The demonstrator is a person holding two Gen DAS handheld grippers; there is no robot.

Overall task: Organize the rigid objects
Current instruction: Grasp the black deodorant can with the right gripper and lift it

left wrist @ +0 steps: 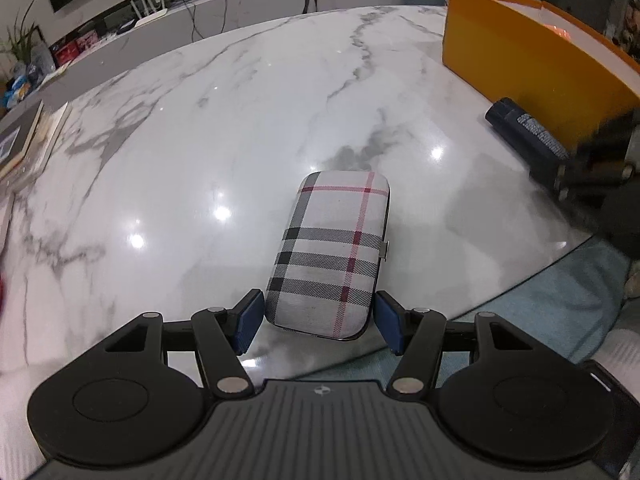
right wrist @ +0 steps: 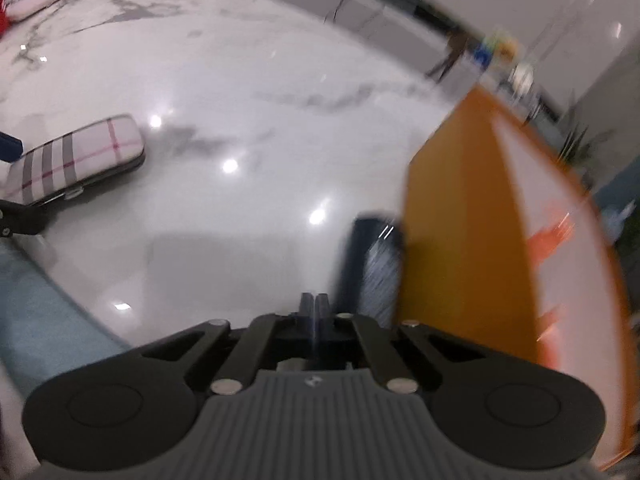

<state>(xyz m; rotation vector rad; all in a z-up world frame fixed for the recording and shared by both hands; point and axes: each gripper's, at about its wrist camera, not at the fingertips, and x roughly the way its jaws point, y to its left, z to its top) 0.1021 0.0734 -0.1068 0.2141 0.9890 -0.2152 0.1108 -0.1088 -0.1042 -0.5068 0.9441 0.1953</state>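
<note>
Left wrist view, from its left edge: a stack of books (left wrist: 24, 140) is cut off by the frame, lying on the white marble table (left wrist: 224, 128). Wide bare marble stretches between the books and the plaid case (left wrist: 330, 256), which lies flat near the table's front edge, its near end partly over a glass rim. The left gripper (left wrist: 318, 326) has its jaws spread about the width of the case, one blue pad (left wrist: 249, 320) at each side of the case's near end; whether the pads press the case or only flank it is hard to say. To the right lies a black cylinder (left wrist: 528, 136) with a printed label, just beside the wall of the orange box (left wrist: 520, 52); its near end is hidden behind the blurred dark body of the right gripper (left wrist: 600, 160), cut off at the frame edge. The box's far side runs out of view.

Right wrist view is smeared by motion blur. At far left the plaid case (right wrist: 80, 156) shows side-on, its near end hidden behind a dark part of the left gripper. Open marble fills the middle. The right gripper (right wrist: 315, 304) has its fingertips pressed together with nothing between them. Just right of them the black cylinder (right wrist: 372, 264) is a blur against the orange box (right wrist: 452, 220), whose white inside holds reddish shapes too smeared to name.
</note>
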